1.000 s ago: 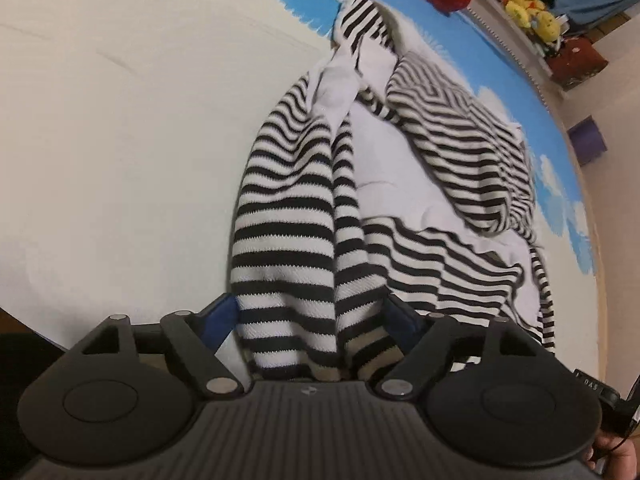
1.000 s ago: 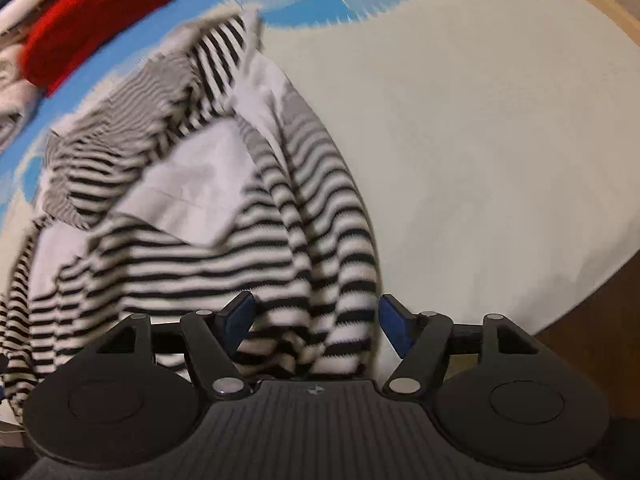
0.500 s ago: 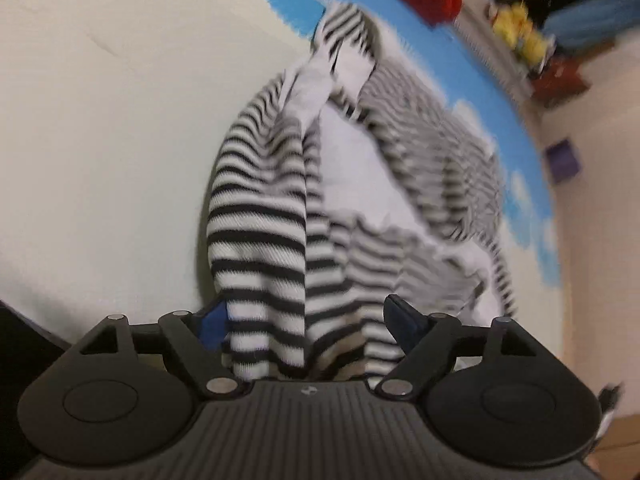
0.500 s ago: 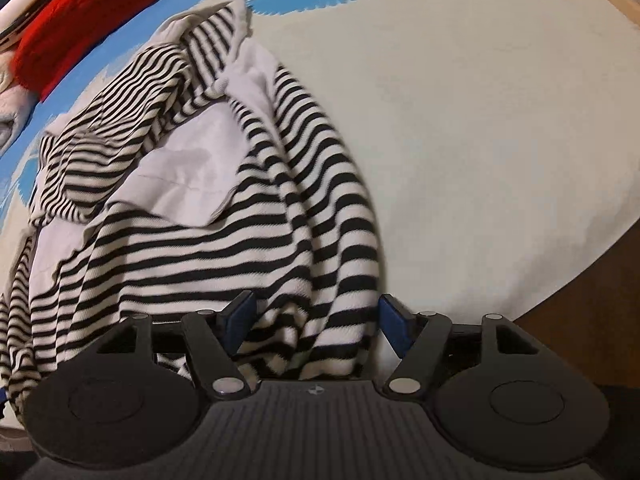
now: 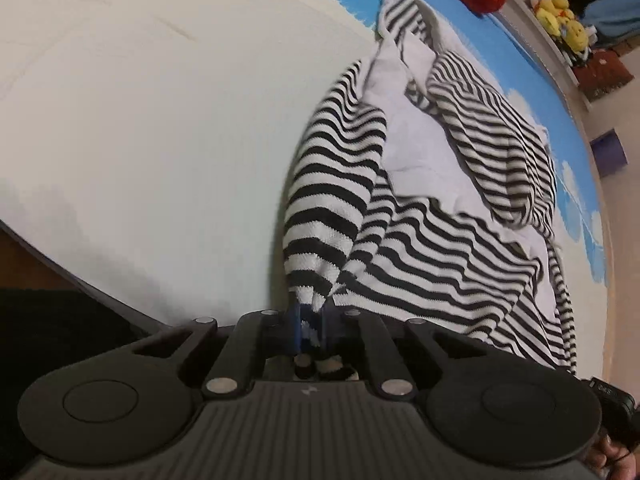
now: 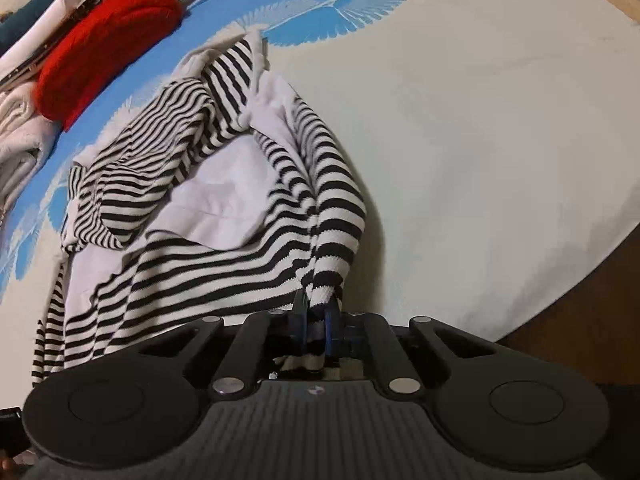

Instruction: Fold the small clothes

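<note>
Both your claws are closing on the near hem of the striped sweater (image 5: 420,208), left claw (image 5: 311,326) and right claw (image 6: 316,330) pinching separate corners. It lies crumpled on the bed (image 5: 160,120), so that two-corner hold looks meant for spreading it flat.

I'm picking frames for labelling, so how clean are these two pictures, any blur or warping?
Left wrist view: sharp striped garment, strong fisheye bending of the bed edge, soft shadow lower left. Right wrist view: equally sharp, evenly lit, no glare, red item stretched near the corner.
</note>
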Available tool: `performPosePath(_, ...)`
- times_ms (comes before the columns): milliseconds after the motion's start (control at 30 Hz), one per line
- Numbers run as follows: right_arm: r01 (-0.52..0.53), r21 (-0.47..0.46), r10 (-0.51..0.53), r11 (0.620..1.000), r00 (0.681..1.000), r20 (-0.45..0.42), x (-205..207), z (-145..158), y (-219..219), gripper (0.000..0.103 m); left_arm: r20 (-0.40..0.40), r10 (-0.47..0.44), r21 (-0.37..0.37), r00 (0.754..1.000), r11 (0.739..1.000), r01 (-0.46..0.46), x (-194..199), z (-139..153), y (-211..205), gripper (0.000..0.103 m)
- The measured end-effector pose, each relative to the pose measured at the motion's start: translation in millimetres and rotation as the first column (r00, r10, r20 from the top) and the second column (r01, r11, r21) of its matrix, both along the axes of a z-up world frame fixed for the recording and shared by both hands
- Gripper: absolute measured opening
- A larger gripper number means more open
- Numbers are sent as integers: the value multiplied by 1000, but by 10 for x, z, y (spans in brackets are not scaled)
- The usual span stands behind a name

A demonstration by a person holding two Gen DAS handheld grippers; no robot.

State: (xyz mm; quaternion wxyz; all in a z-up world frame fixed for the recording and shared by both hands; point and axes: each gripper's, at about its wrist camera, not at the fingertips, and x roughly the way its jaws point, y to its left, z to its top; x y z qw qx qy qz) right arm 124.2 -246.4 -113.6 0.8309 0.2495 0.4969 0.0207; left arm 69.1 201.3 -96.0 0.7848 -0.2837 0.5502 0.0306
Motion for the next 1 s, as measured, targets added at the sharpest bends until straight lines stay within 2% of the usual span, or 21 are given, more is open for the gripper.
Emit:
performPosePath(33, 5, 5, -5, 1000, 1000, -21, 12, -40, -11, 10, -9, -6, -12, 1000, 1000, 5, 29, -36, -8, 19)
performPosePath(67, 9, 14, -8, 1000, 999, -48, 32, -92, -16, 18, -21, -8, -24, 1000, 1000, 7, 52, -73, -1, 32)
performPosePath(100, 8, 15, -7, 1000, 997, -74, 68, -142, -1, 28, -26, -9, -29, 1000, 1000, 8, 74, -96, 0, 34)
performPosePath(167, 1, 2, -1, 1000, 996, -95, 107, -199, 35, 38, -22, -9, -25, 1000, 1000, 8, 88, -100, 1, 35)
performPosePath(333, -15, -24, 12, 1000, 996, -85, 115, -207, 86, 38, -18, -15, -13, 1000, 1000, 15, 68, -93, -41, 35)
performPosePath(367, -18, -27, 16, 999, 996, -84, 118, -207, 92, 34, -16, -20, -9, 1000, 1000, 20, 68, -95, -46, 34)
performPosePath(400, -27, -25, 25, 999, 997, -78, 119, -204, 98, 21, -13, -28, -3, 1000, 1000, 28, 66, -94, -52, 34)
performPosePath(433, -36, -14, 35, 999, 997, -73, 120, -203, 103, 16, -9, -38, 7, 999, 999, 38, 70, -93, -67, 24)
performPosePath(467, -40, -9, 39, 999, 997, -64, 116, -192, 104, 10, 0, -52, 14, 999, 999, 52, 73, -76, -78, 8)
performPosePath(567, -10, 21, 10, 1000, 1000, -3, 81, -50, 27, 6, 86, -43, 60, 995, 997, 37, 50, 126, -39, 8)
performPosePath(667, 45, 99, -53, 994, 995, 79, 28, 127, -134, 6, 168, -19, 21, 986, 1000, 16, 17, 283, 35, 8)
performPosePath(733, 44, 94, -49, 995, 997, 54, 40, 95, -136, 7, 150, -35, 18, 988, 999, 33, 25, 241, 11, 10)
performPosePath(800, 24, 78, -21, 997, 999, -42, 92, -67, -72, 15, 77, -53, 2, 996, 999, 53, 55, 93, -19, 16)
performPosePath(833, 7, 69, 0, 998, 995, -97, 114, -165, -32, 16, 41, -55, -18, 998, 998, 56, 68, 17, -18, 31)
performPosePath(867, 0, 56, 6, 998, 993, -117, 116, -215, -5, 25, 13, -55, -33, 998, 998, 55, 73, -43, -17, 43)
performPosePath(1000, -17, 23, 19, 1000, 995, -103, 118, -188, 34, 28, -1, -62, -15, 998, 998, 62, 64, -80, -36, 44)
